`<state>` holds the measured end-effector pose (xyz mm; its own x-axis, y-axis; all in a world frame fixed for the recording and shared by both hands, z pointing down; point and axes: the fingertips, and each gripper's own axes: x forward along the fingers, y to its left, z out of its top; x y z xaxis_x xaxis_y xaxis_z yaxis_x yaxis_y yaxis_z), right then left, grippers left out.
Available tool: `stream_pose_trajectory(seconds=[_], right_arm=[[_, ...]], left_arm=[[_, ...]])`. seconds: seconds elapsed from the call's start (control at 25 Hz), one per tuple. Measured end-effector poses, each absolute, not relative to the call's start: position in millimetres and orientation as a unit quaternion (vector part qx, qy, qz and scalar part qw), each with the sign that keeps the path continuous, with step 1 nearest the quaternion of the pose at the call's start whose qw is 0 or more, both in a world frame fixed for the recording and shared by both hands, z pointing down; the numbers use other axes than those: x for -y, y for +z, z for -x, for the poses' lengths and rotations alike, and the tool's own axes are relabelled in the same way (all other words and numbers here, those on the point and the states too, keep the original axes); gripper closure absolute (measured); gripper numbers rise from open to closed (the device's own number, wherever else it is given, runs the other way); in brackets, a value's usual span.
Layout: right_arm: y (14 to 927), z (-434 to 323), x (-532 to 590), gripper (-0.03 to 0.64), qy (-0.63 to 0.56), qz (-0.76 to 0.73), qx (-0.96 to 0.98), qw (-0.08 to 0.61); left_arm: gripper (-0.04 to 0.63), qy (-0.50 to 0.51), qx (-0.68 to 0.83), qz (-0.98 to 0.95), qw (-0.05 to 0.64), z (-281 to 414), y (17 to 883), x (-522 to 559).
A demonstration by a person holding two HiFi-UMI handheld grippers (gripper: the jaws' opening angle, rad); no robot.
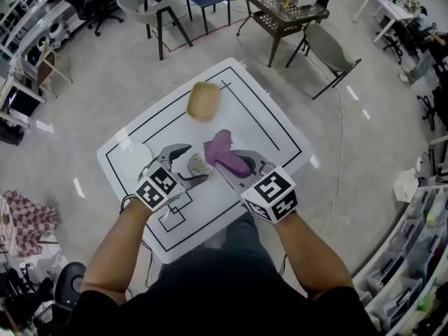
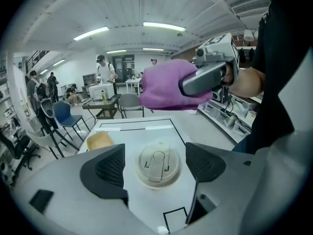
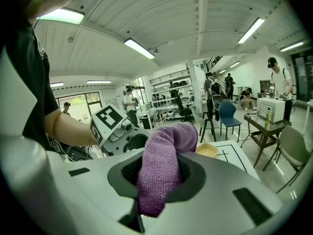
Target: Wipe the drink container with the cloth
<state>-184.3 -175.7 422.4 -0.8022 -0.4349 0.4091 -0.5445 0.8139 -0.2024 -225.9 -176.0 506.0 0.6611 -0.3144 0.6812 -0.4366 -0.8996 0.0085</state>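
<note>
1. The drink container (image 2: 157, 163), a pale cup with a flat sip lid, stands on the white table (image 1: 276, 135) near its front edge, between the two fingers of the left gripper (image 1: 183, 165).
2. The left gripper's fingers (image 2: 105, 170) are spread wide. One dark pad flanks each side of the lid, and a bare gap shows on both sides, so neither pad touches the cup.
3. The cup is upright with its long axis vertical and its lid facing up. The lid's sip tab runs roughly along the line in which the left gripper points.
4. The right gripper (image 1: 236, 165) is clamped on the purple cloth (image 3: 164, 160), which fills the space between its pads.
5. The cloth's long axis follows the right gripper's jaws. A rounded bunch sticks out past the fingertips and a shorter tail hangs back behind the pads.
6. In the head view the cloth's bunched end is just beside the cup, on its right and slightly farther away. Whether they touch cannot be told.
7. A tan bowl (image 1: 204, 101) sits farther back on the table, well apart from both.
</note>
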Motion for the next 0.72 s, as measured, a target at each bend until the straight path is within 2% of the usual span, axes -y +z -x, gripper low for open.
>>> stream_pose_trajectory(seconds=[0.4, 0.72], right_arm=[[447.6, 254.0, 168.6, 0.541, 0.167, -0.111, 0.958, 0.207], [507.5, 263.7, 164.6, 0.541, 0.212, -0.09, 0.925, 0.302]], left_arm=[[0.187, 0.376, 0.188, -0.903, 0.09, 228.2, 546.6, 174.3], [0.187, 0.377, 0.194, -0.901, 0.091, 231.3, 561.2, 174.0]])
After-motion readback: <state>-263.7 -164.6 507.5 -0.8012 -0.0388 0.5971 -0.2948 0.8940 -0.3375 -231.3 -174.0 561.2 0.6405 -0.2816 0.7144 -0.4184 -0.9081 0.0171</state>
